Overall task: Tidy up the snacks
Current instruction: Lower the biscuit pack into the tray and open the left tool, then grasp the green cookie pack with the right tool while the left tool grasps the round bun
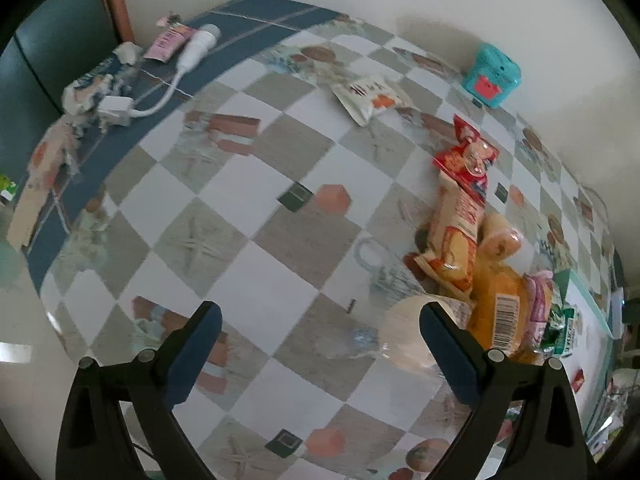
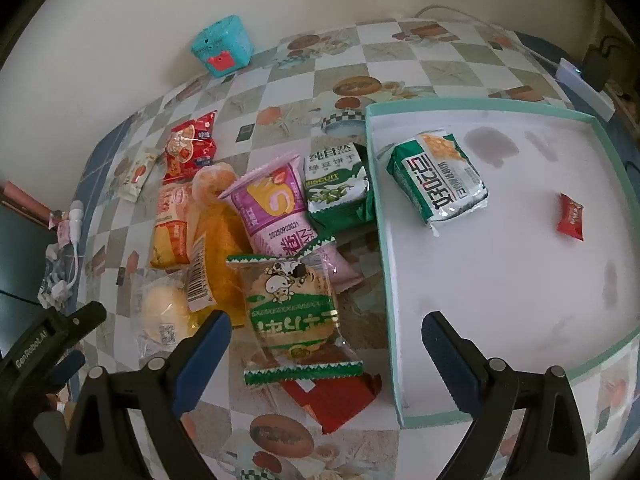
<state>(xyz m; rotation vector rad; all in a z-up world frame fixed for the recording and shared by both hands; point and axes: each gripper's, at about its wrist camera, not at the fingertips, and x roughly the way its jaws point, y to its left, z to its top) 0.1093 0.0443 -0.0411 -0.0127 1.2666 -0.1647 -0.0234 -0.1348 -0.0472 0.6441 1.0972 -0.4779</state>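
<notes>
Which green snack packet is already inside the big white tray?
The green-and-white biscuit packet with black lettering lies inside the mint-rimmed white tray. The other green packets, the bean biscuit one and the cow-picture one, lie outside on the table.

The left gripper point(image 1: 320, 344) hangs wide apart over the checkered tablecloth point(image 1: 224, 216), beside heaped snacks point(image 1: 480, 264).

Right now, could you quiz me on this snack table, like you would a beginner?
1. True or false: the tray already holds two snacks.
2. Which packet lies nearest the right gripper: A) cow-print cake packet, B) red candy, C) teal box?
3. Fill in: both grippers are ____; see the left gripper.

Key: 1 true; 2 A; 3 open.
</notes>
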